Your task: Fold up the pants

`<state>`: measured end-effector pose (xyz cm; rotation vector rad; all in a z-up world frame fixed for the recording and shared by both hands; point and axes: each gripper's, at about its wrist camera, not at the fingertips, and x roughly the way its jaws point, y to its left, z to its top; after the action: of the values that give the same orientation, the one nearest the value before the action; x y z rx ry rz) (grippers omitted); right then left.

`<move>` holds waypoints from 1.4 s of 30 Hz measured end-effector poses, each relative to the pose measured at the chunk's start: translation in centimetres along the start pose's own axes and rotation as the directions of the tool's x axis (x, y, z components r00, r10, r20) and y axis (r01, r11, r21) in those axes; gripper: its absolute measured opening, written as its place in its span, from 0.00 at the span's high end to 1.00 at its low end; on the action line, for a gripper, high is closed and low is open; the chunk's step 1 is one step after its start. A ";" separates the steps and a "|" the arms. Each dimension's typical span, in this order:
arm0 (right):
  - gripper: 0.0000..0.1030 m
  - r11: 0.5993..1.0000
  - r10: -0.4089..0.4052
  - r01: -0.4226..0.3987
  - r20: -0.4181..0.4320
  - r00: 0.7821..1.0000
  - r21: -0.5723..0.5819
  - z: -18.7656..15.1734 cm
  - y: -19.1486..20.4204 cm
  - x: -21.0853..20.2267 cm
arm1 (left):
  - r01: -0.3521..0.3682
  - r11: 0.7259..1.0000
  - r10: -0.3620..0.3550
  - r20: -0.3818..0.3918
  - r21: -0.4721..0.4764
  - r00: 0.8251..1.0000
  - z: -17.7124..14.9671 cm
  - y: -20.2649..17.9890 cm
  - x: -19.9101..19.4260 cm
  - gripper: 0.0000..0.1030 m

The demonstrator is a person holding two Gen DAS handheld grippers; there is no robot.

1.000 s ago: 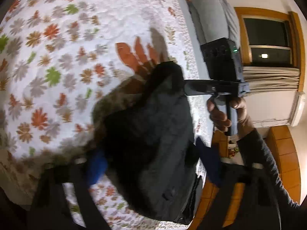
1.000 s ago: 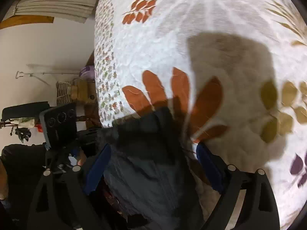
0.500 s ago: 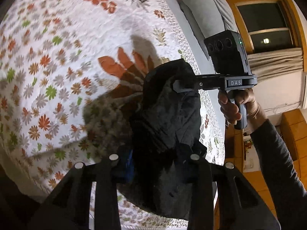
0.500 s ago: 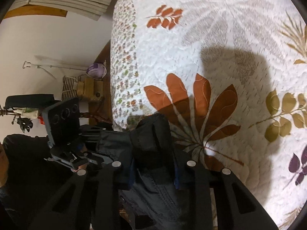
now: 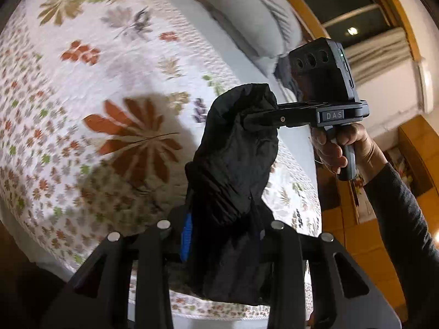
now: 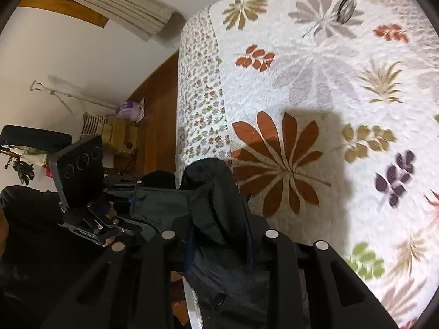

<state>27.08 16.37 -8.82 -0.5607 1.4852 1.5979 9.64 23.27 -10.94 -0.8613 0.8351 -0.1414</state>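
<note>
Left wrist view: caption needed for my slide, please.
Both grippers, left and right, clamp dark pants above a floral bedspread.

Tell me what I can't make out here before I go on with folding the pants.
- Lower part of the dark fabric pants: cut off behind the left hand-held gripper at the left wrist view's bottom edge.
- Pads of the right hand-held gripper: buried in bunched cloth, right wrist view.
- How the pants hang, legs or waistband: unreadable, both views.
- White floral quilt: left side motion-blurred, left wrist view.
</note>
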 end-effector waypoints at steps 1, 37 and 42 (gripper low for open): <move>0.73 1.000 -0.011 0.011 0.015 1.000 0.001 -0.9 0.5 -1.2 | 0.006 1.000 -0.006 0.001 0.015 1.000 -0.2 -0.8 -0.1 0.70; 0.74 0.965 -0.194 0.081 0.467 0.862 0.251 -39.2 3.9 -17.9 | 0.178 0.835 -0.043 -0.261 0.521 0.964 -15.8 -27.6 9.7 0.70; 0.75 0.956 -0.207 0.064 0.501 0.840 0.287 -44.2 2.9 -17.9 | 0.192 0.793 -0.008 -0.304 0.579 0.953 -18.8 -30.0 12.3 0.70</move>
<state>24.28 -30.76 -1.30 -0.0565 1.1732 1.2776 11.16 -13.46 -3.48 -0.2728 0.9376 -0.6118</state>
